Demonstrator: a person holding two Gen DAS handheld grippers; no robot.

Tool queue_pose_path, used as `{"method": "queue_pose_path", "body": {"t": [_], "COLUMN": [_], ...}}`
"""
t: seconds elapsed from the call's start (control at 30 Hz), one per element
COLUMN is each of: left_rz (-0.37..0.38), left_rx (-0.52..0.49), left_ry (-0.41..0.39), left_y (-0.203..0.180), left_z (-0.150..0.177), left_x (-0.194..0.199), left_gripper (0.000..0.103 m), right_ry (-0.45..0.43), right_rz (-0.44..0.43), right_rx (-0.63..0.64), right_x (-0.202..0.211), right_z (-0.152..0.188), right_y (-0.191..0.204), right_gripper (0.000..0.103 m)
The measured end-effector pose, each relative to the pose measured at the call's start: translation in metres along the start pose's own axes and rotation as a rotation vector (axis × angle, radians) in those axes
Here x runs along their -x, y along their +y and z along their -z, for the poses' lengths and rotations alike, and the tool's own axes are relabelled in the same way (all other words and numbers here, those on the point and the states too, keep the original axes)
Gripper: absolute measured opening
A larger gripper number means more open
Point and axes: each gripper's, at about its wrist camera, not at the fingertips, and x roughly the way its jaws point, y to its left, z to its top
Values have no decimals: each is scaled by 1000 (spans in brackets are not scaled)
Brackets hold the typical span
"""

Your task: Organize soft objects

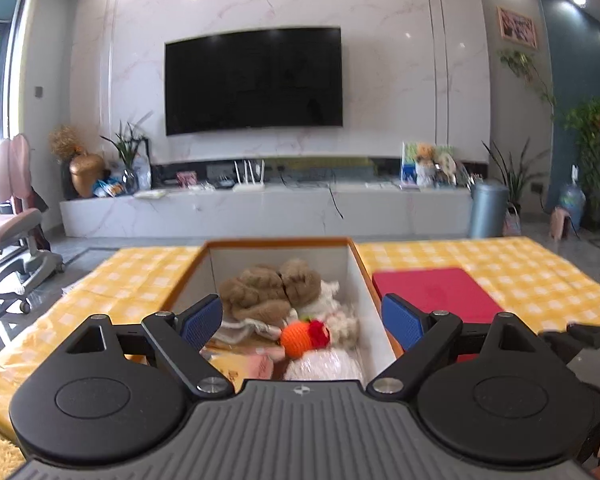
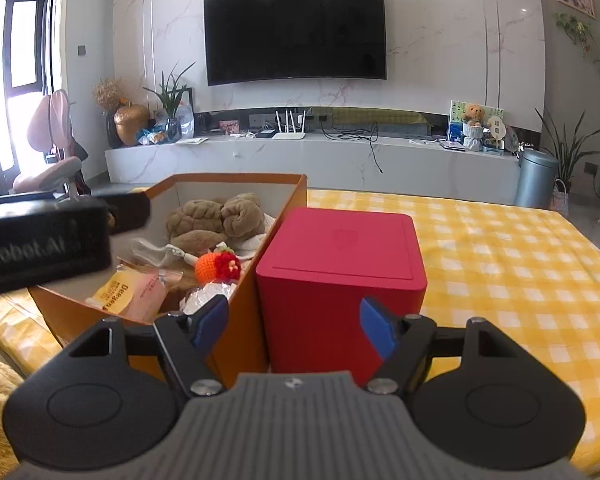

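An open orange box (image 1: 364, 276) with white inner walls stands on the bench (image 1: 540, 272), which wears a yellow-and-white checked cloth. Its long axis runs from the near edge away toward twelve o'clock, toward the wall-mounted television (image 1: 254, 80). Inside lie the soft things: a brown plush toy (image 1: 268, 286) at the far end, sprawled roughly crosswise from nine to three o'clock, and nearer, an orange crocheted ball (image 1: 300, 338) with a red knitted tuft at its three o'clock side. White fluffy fabric (image 1: 340, 320) lies just beside the ball, and packets in yellow and pink (image 2: 128, 294) fill the near end.

Just beside the box, at its three o'clock, stands a red box (image 2: 340, 264) with its lid on, upright and touching or nearly touching the orange wall.

The left tool (image 1: 302, 322) hangs over the near end of the orange box, blue pads spread wide, gripping nothing. The right tool (image 2: 294, 326) hangs in front of the red box, its blue pads wide apart, one before the orange wall and one before the red face, with nothing clamped.
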Motion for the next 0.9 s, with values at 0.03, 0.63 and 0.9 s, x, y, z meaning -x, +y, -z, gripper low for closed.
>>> {"method": "queue_pose_path", "body": {"t": [0.03,0.63,0.9], "left_rz": [-1,29,26], "left_rx": [5,-25,-17], "left_ry": [7,78,63], "left_y": [0,-9,-11], "left_z": [1,10,9], "left_x": [-1,-5,0], "left_gripper": [103,103,103], "right_ry": [-4,-12,-38], "right_rz": [6,38,29], "right_rx": [6,10,1], "right_x": [0,-3,2], "right_z": [0,4,4], "right_y": [1,0,0], "right_gripper": [72,72,72]}}
